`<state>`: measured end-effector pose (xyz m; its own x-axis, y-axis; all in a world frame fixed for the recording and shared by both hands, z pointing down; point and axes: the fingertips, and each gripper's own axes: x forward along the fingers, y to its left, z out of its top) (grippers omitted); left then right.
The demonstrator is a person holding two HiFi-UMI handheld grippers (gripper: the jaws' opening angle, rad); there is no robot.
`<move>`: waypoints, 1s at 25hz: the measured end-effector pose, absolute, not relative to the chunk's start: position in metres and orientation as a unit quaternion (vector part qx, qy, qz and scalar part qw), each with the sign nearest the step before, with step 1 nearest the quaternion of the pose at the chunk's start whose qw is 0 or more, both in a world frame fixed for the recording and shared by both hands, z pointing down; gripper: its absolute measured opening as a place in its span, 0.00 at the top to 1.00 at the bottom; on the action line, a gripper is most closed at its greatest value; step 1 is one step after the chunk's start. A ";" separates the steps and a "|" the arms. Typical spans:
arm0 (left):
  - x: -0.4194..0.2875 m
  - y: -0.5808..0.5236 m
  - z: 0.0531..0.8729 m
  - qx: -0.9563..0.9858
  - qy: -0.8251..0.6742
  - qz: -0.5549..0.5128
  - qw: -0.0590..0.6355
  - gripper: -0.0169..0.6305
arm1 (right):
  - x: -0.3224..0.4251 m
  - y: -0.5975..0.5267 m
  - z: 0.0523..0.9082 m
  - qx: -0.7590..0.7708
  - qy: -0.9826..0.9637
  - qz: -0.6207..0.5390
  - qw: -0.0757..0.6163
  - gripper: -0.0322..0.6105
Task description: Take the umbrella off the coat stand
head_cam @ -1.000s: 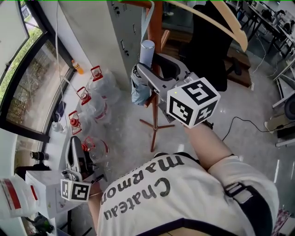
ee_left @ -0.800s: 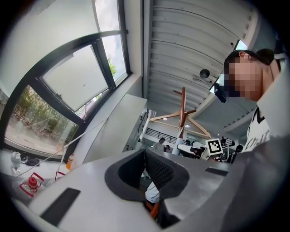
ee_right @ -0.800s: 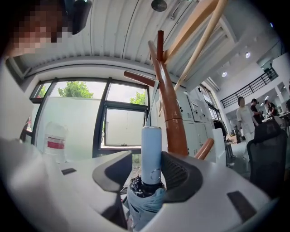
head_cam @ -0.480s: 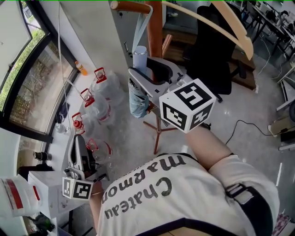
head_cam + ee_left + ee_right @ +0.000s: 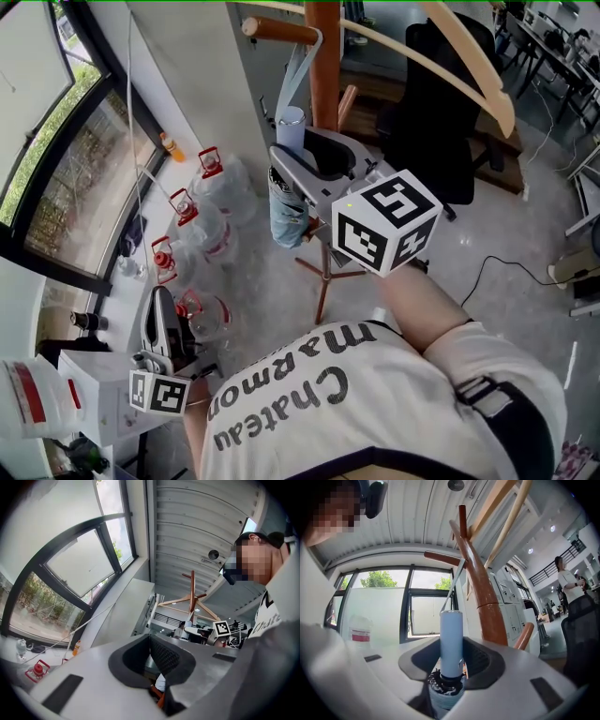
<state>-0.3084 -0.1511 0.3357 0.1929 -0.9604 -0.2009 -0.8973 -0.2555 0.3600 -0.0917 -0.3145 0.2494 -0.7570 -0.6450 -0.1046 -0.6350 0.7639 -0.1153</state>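
Observation:
A folded pale-blue umbrella [image 5: 286, 202] hangs by its strap [image 5: 293, 70] from a peg [image 5: 277, 30] of the brown wooden coat stand [image 5: 324, 66]. My right gripper [image 5: 292, 148] reaches level around its cylindrical handle [image 5: 451, 639], in front of the stand's post [image 5: 485, 597]. Its jaws are closing, with the handle upright between them and dark gaps showing on both sides. My left gripper [image 5: 161, 314] is held low at the left, away from the stand. Its jaws [image 5: 150, 641] stand together with nothing in them.
Several water jugs with red caps [image 5: 202, 183] stand along the window wall at left. A black office chair [image 5: 436, 122] is behind the stand, whose legs [image 5: 323, 272] spread over the floor. A white box [image 5: 94, 394] sits beside my left gripper.
The right gripper's jaws have drawn in around the umbrella's handle. The left gripper has kept its place.

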 end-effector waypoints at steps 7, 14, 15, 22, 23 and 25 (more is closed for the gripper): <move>-0.311 -0.143 0.329 0.765 -0.609 -0.197 0.075 0.94 | -0.084 -0.310 0.239 -0.344 0.934 -0.042 0.089 0.70; -0.308 -0.137 0.326 0.763 -0.610 -0.201 0.070 0.94 | -0.077 -0.308 0.236 -0.346 0.932 -0.049 0.098 0.70; -0.309 -0.136 0.326 0.763 -0.610 -0.201 0.071 0.94 | -0.079 -0.306 0.236 -0.345 0.932 -0.048 0.097 0.70; -0.310 -0.133 0.328 0.759 -0.613 -0.206 0.072 0.94 | -0.083 -0.302 0.235 -0.340 0.935 -0.044 0.096 0.70; -0.311 -0.132 0.328 0.759 -0.614 -0.206 0.072 0.94 | -0.083 -0.302 0.234 -0.339 0.935 -0.044 0.097 0.70; -0.312 -0.131 0.327 0.757 -0.615 -0.207 0.073 0.94 | -0.084 -0.301 0.233 -0.337 0.935 -0.044 0.098 0.70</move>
